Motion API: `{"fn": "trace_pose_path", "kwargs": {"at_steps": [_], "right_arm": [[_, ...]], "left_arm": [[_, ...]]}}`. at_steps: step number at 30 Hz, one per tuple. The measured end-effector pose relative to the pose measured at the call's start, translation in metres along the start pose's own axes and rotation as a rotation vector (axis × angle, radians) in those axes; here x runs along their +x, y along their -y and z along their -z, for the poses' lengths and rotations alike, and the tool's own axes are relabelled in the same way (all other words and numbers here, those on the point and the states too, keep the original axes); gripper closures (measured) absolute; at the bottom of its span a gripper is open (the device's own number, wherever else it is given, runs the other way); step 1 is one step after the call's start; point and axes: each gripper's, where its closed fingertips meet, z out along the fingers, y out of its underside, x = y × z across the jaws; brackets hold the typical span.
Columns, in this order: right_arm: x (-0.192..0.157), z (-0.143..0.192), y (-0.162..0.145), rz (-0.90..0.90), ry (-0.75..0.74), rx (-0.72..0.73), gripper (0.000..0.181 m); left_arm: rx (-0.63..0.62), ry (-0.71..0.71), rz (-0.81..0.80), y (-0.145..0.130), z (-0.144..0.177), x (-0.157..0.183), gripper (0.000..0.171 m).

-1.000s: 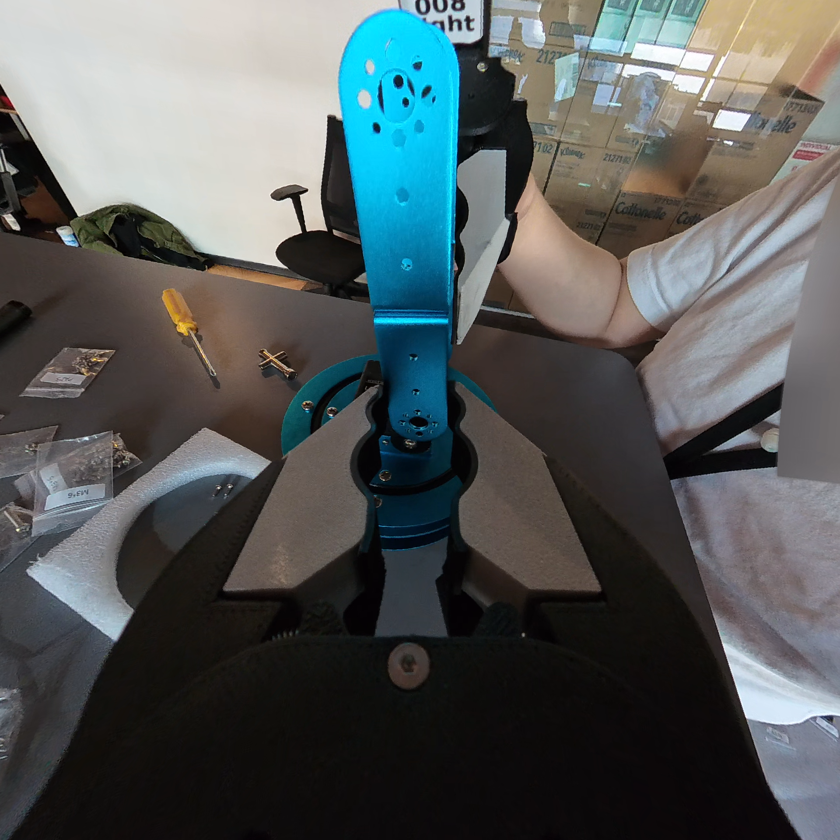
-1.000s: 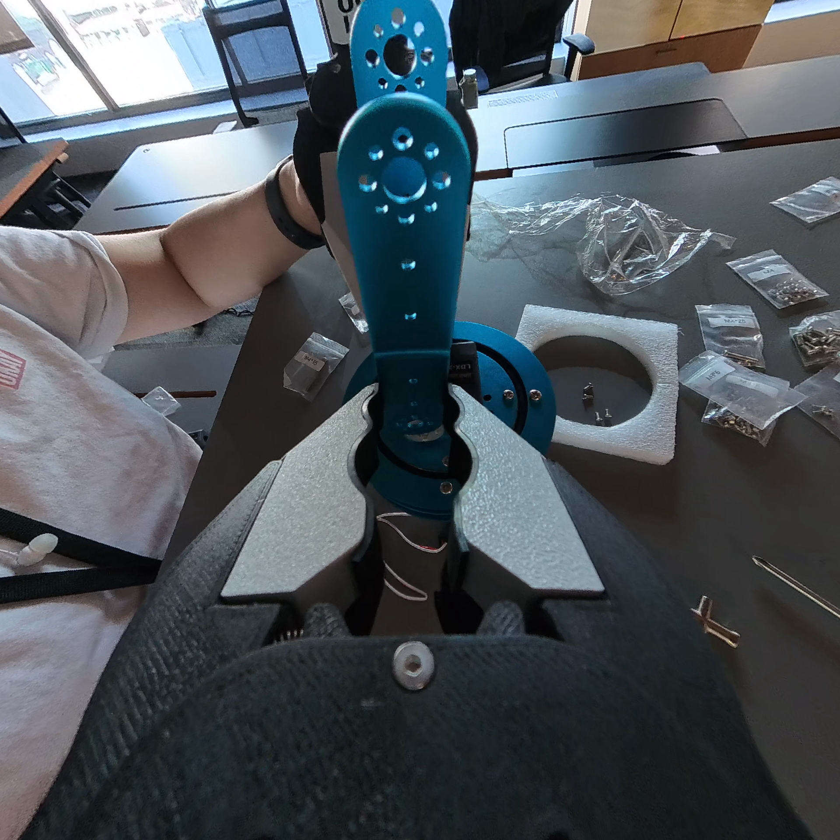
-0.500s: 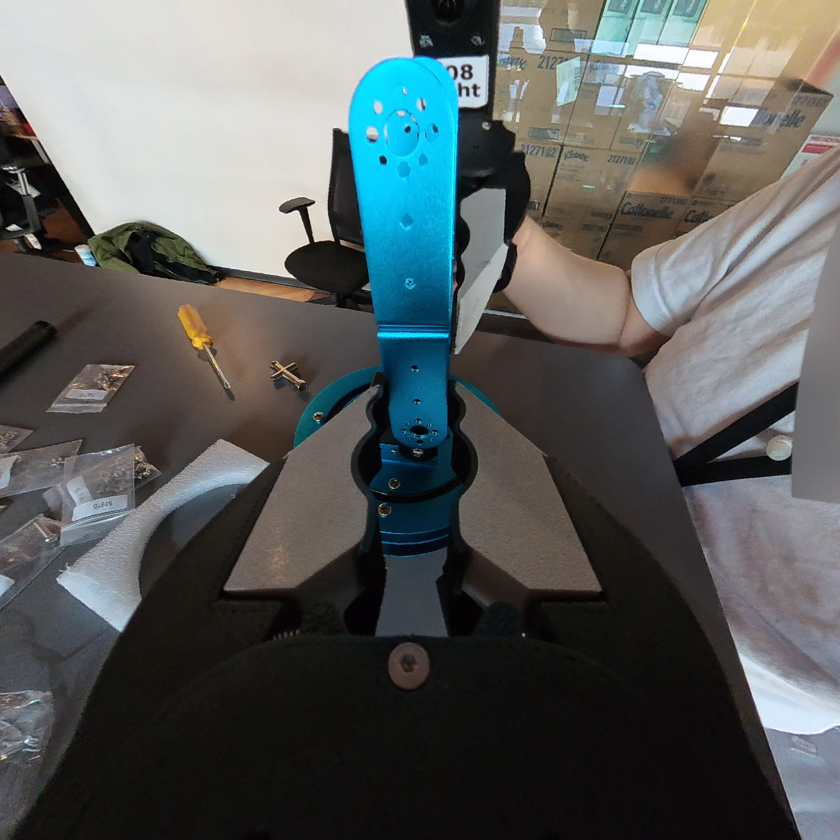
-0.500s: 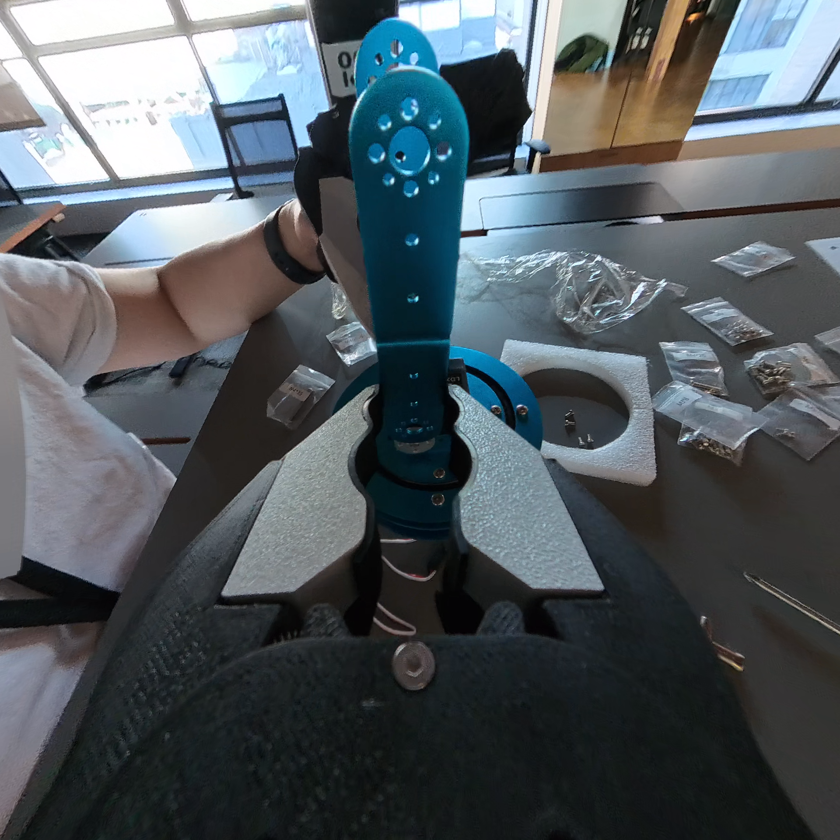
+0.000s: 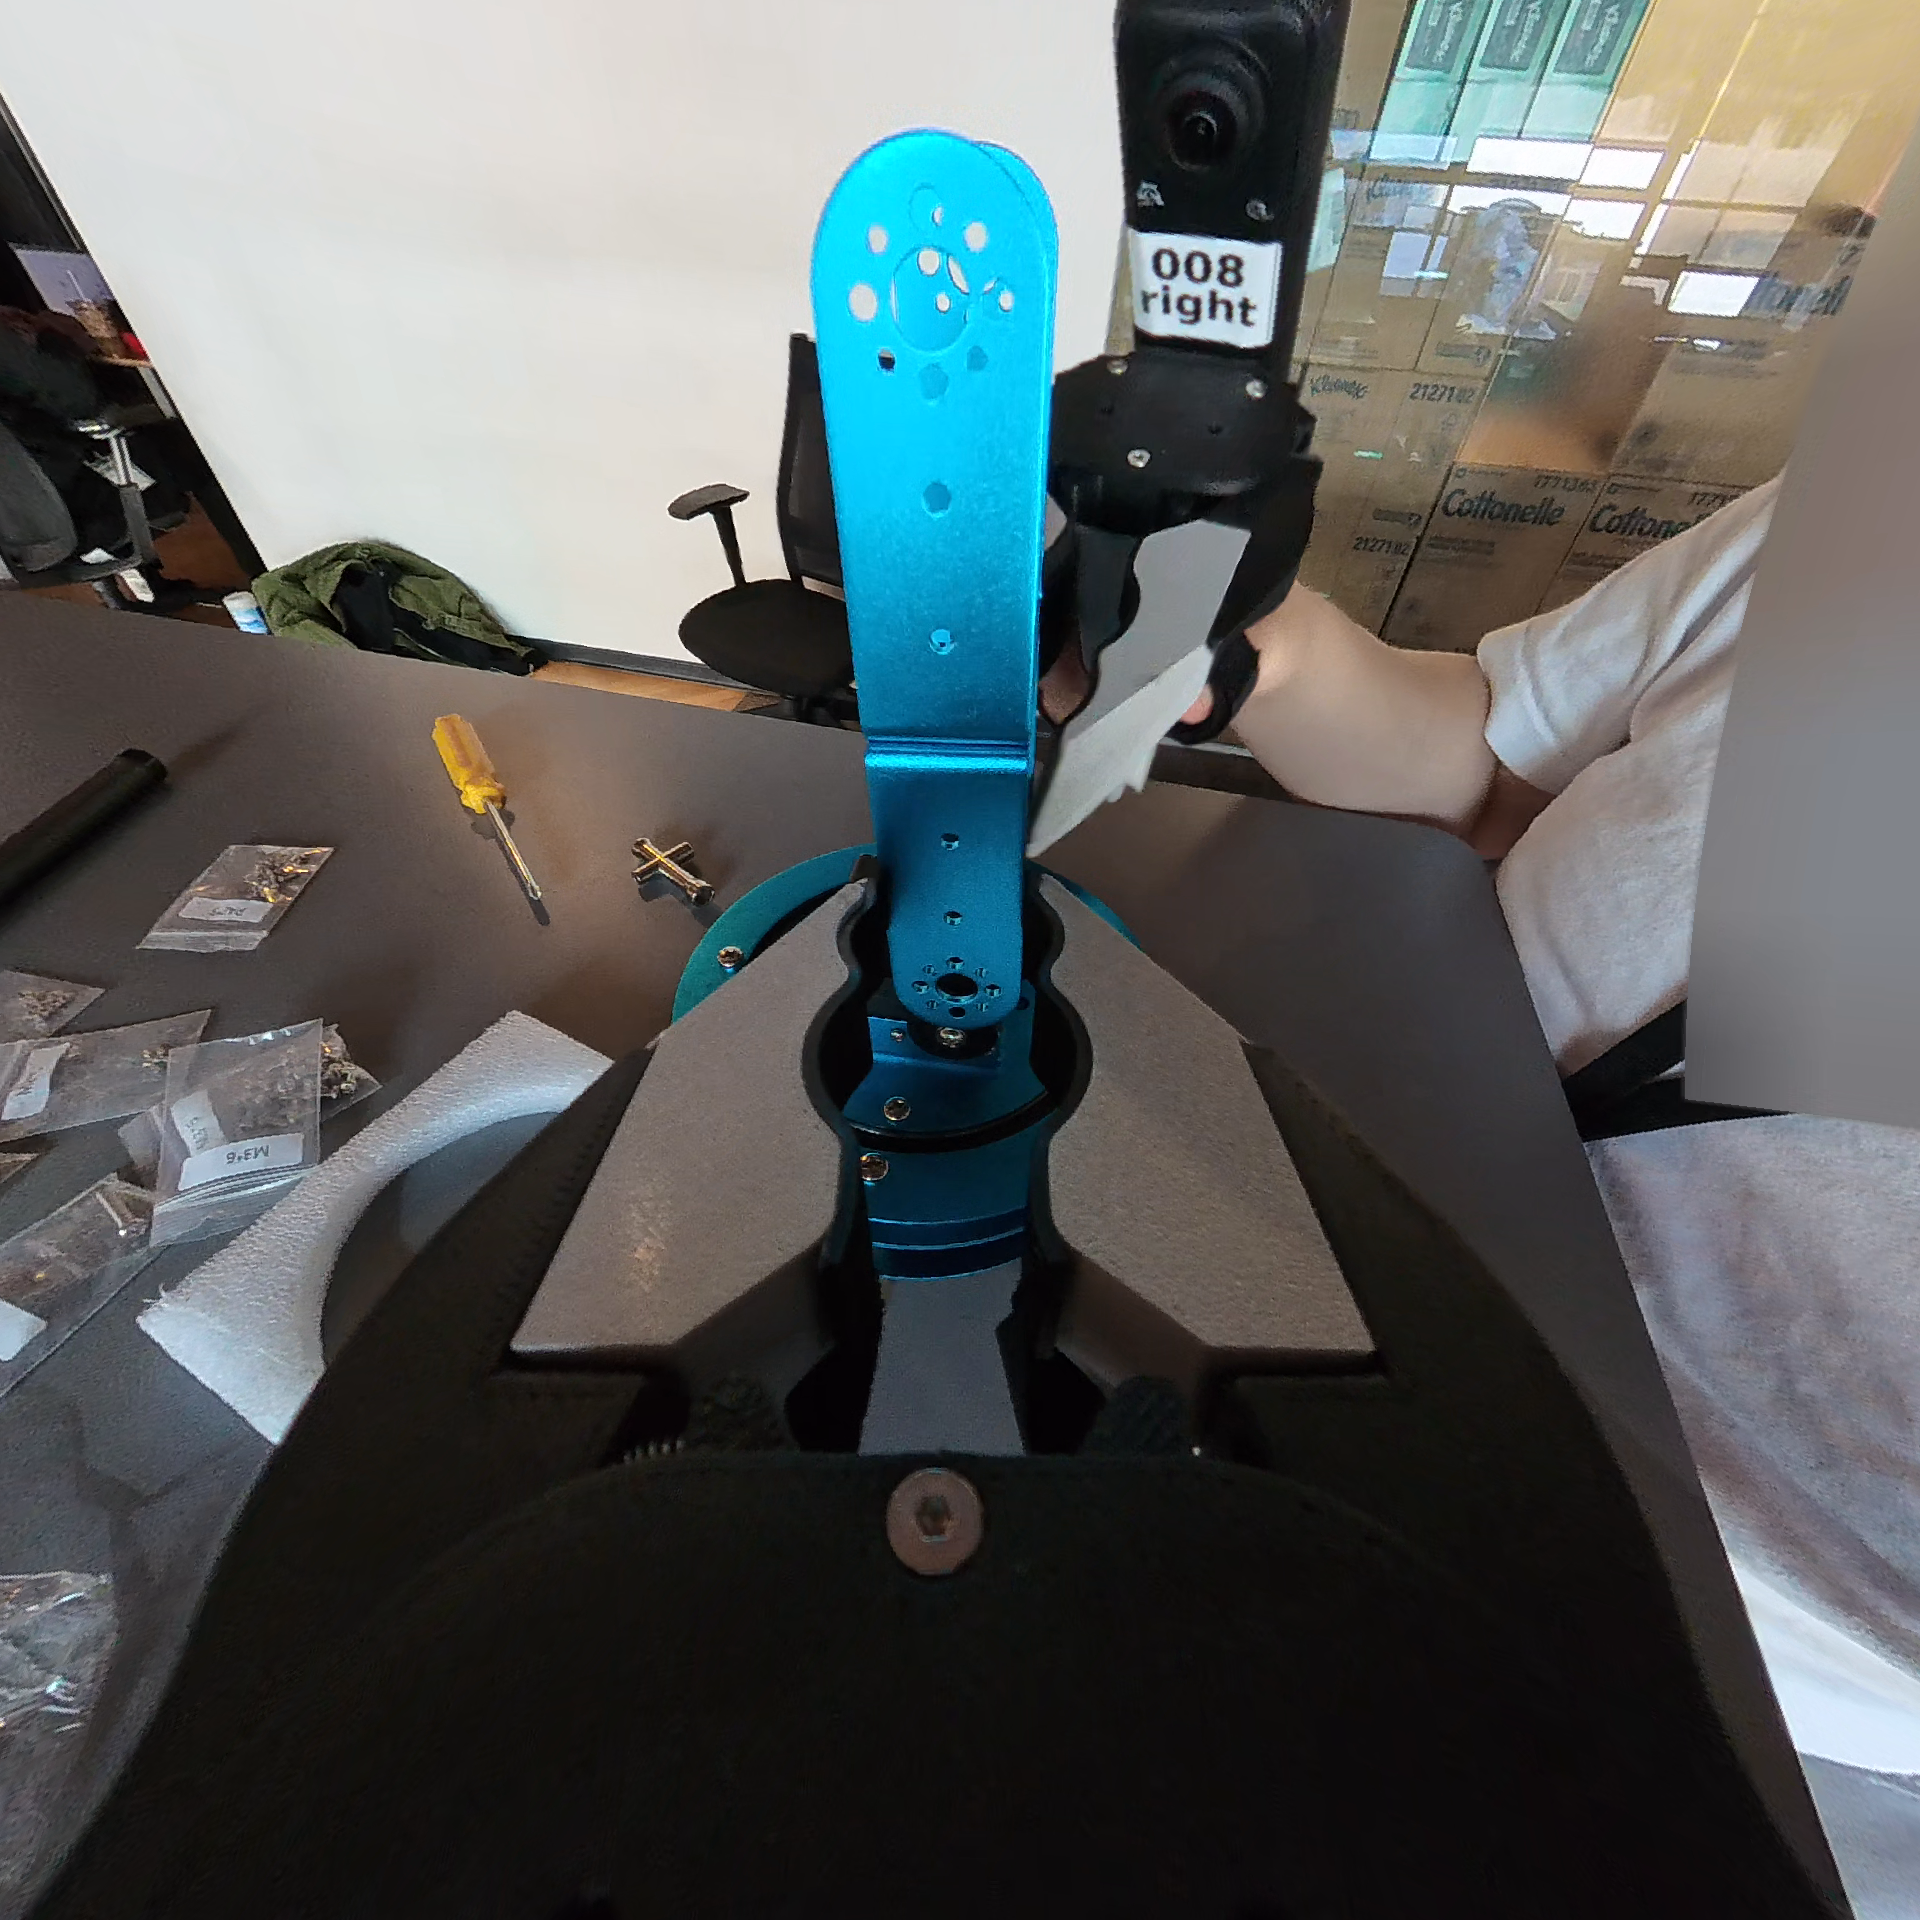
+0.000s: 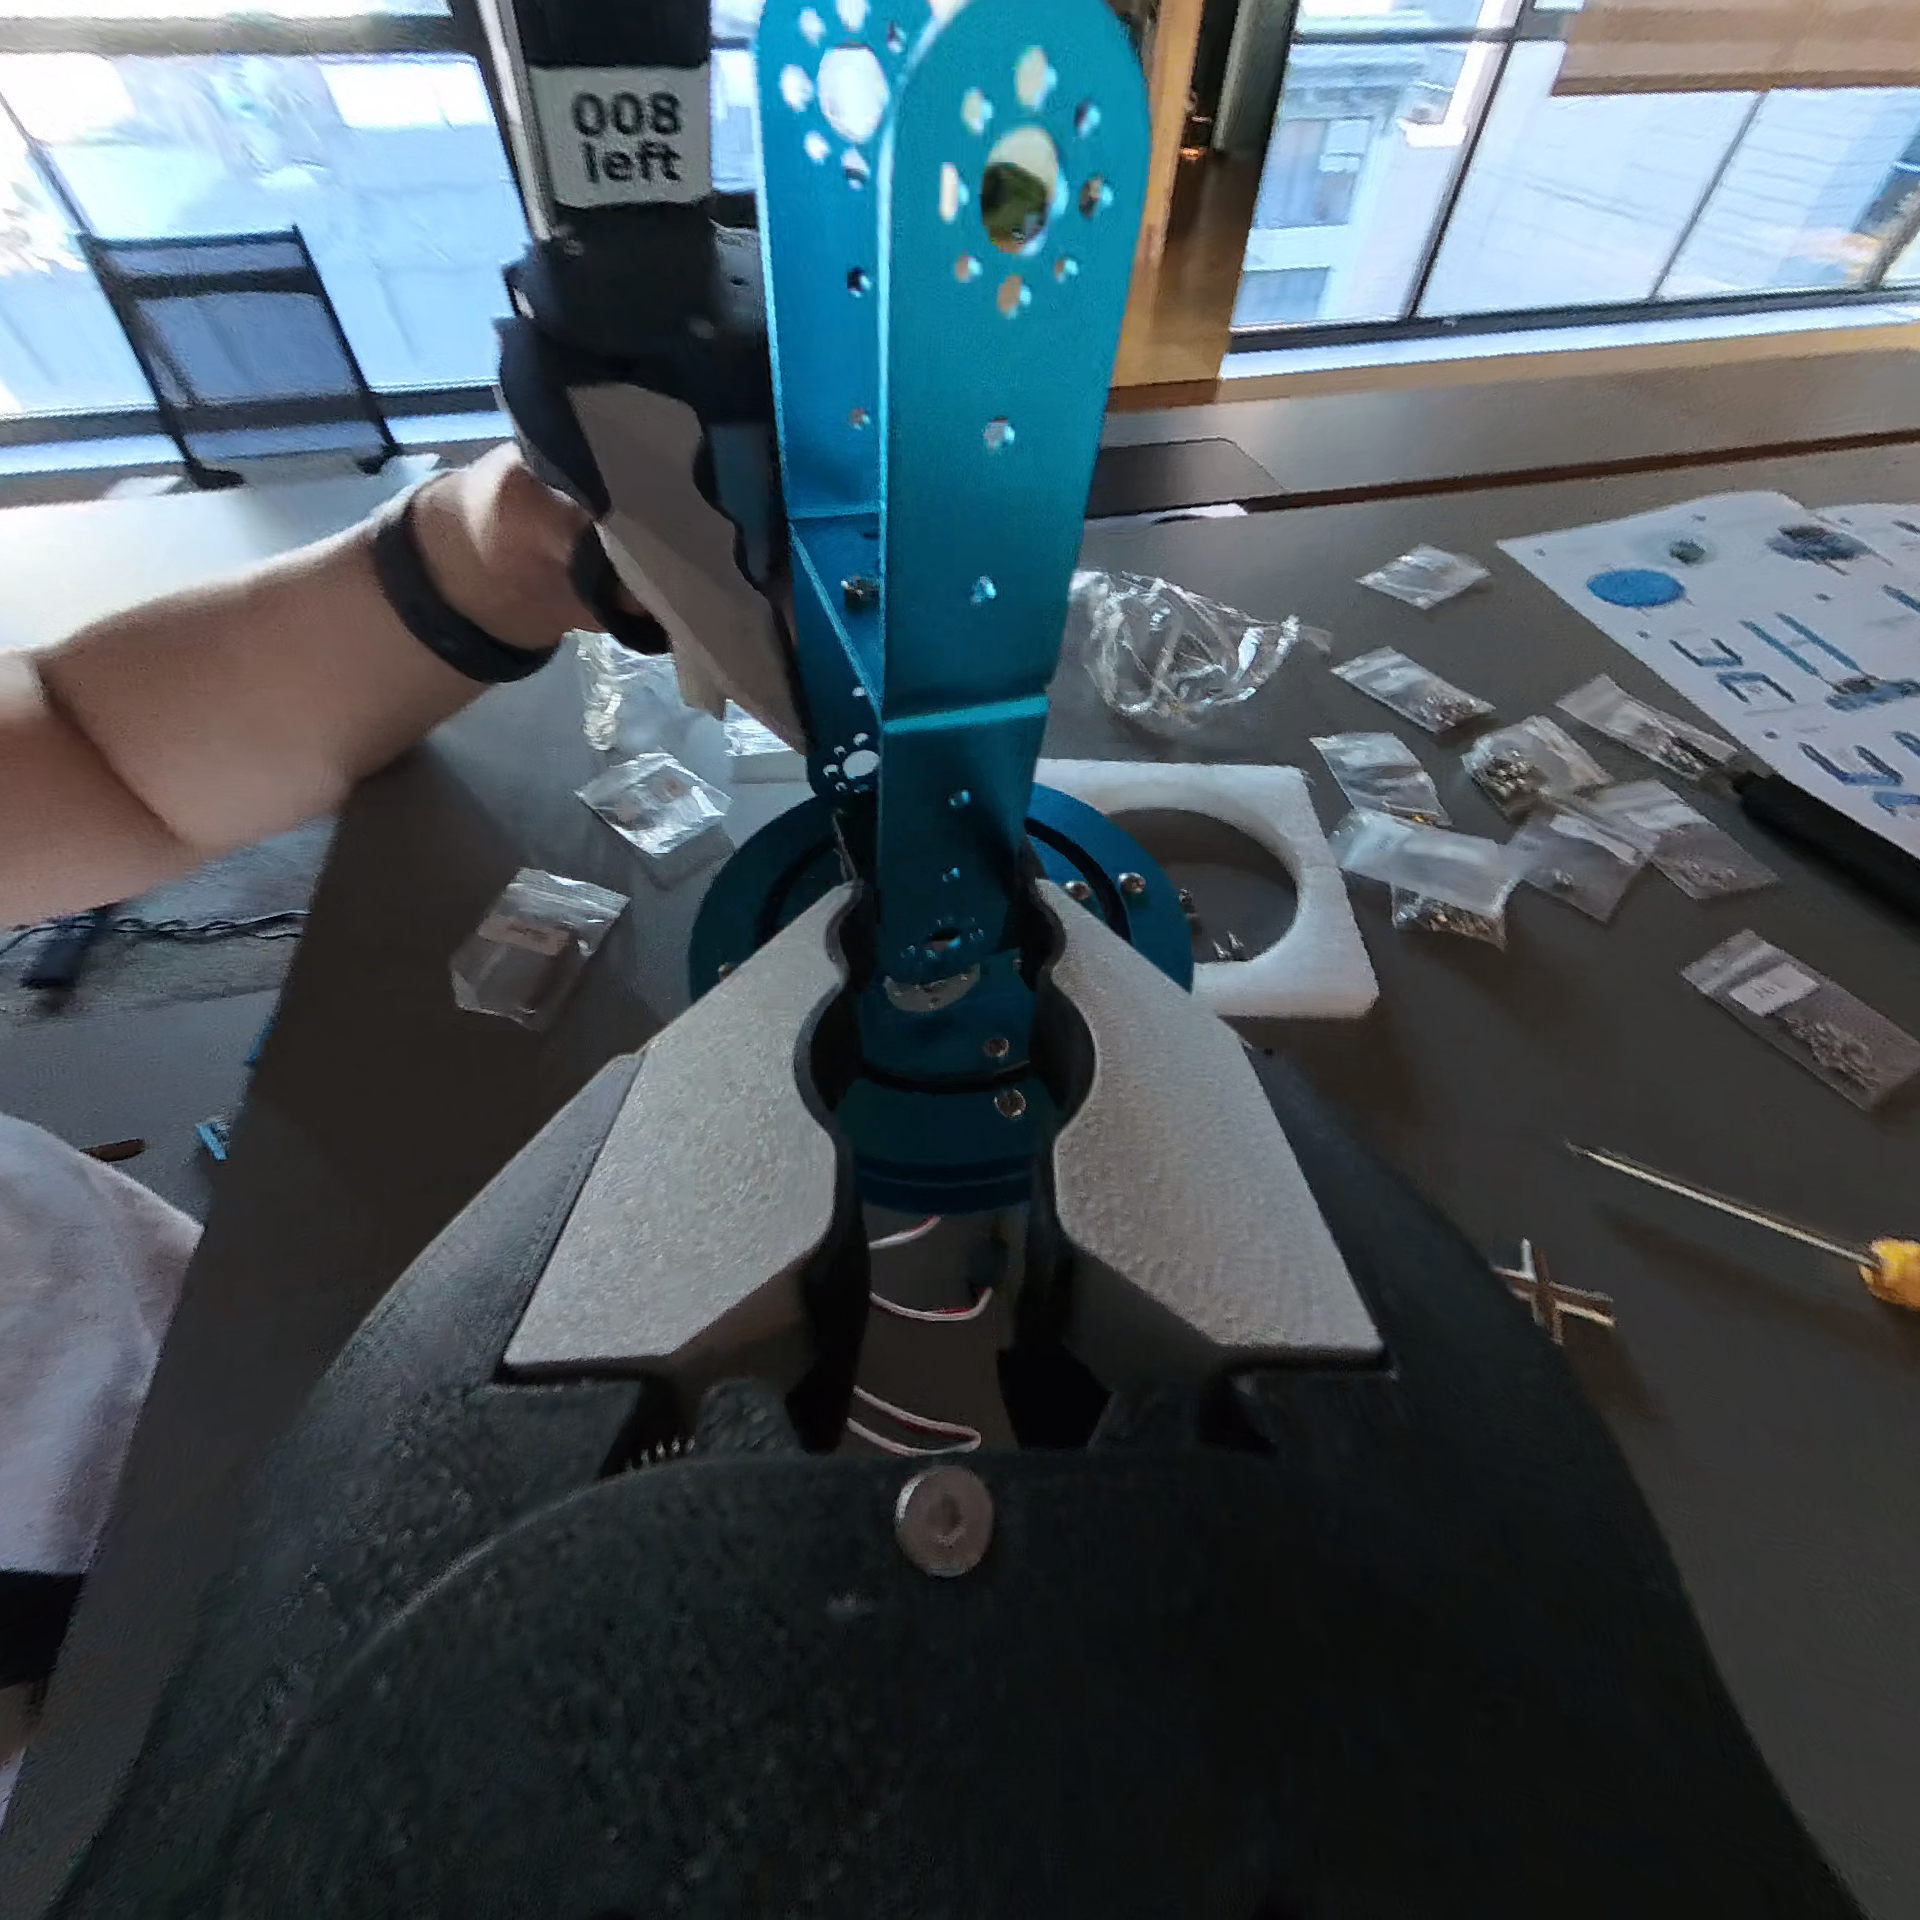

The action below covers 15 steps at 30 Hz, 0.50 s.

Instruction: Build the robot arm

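Note:
A blue metal U-shaped bracket (image 5: 935,499) with drilled holes stands upright on a blue mount above a round blue base (image 5: 717,951) on the dark table. My left gripper (image 5: 951,909) is shut on the bracket's lower end and mount. My right gripper (image 6: 945,904) is shut on the same lower end from the opposite side; both bracket plates (image 6: 987,416) and the base (image 6: 1132,873) show there. Each gripper appears behind the bracket in the other's view: the right one (image 5: 1153,644), the left one (image 6: 675,582). Red and white wires (image 6: 914,1434) run under the mount.
A white foam frame (image 6: 1288,831) lies beside the base. Several small bags of screws (image 6: 1434,878), crumpled clear plastic (image 6: 1174,644) and a printed sheet (image 6: 1745,644) lie beyond. A yellow-handled screwdriver (image 5: 473,764) and a cross wrench (image 5: 670,868) lie nearby. A person's arm (image 5: 1371,717) reaches in. My left and right fingertips are right by each other.
Both wrist views have tilted up and shifted sideways around the bracket, so its second plate now shows in the right view. Both grippers stay shut on its lower end.

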Motion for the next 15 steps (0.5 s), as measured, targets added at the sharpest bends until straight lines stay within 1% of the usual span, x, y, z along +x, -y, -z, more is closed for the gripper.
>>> {"fn": "trace_pose_path", "kwargs": {"at_steps": [1, 5, 11, 15], "right_arm": [[-0.0001, -0.0006, 0.0000, -0.007, -0.017, 0.006, 0.156], [0.0000, 0.0006, 0.0001, -0.034, -0.066, 0.030, 0.157], [0.0012, 0.0036, -0.0008, -0.084, -0.096, 0.026, 0.159], [0.0026, 0.0063, -0.0011, -0.126, -0.174, 0.030, 0.161]], "left_arm": [[0.001, 0.002, 0.001, 0.0001, 0.0000, 0.0001, 0.147], [0.018, 0.010, 0.021, 0.0002, 0.0000, -0.0001, 0.147], [0.030, 0.037, 0.056, 0.0006, -0.0019, -0.0003, 0.147], [0.022, 0.057, 0.048, 0.0008, -0.0034, -0.0002, 0.148]]}}
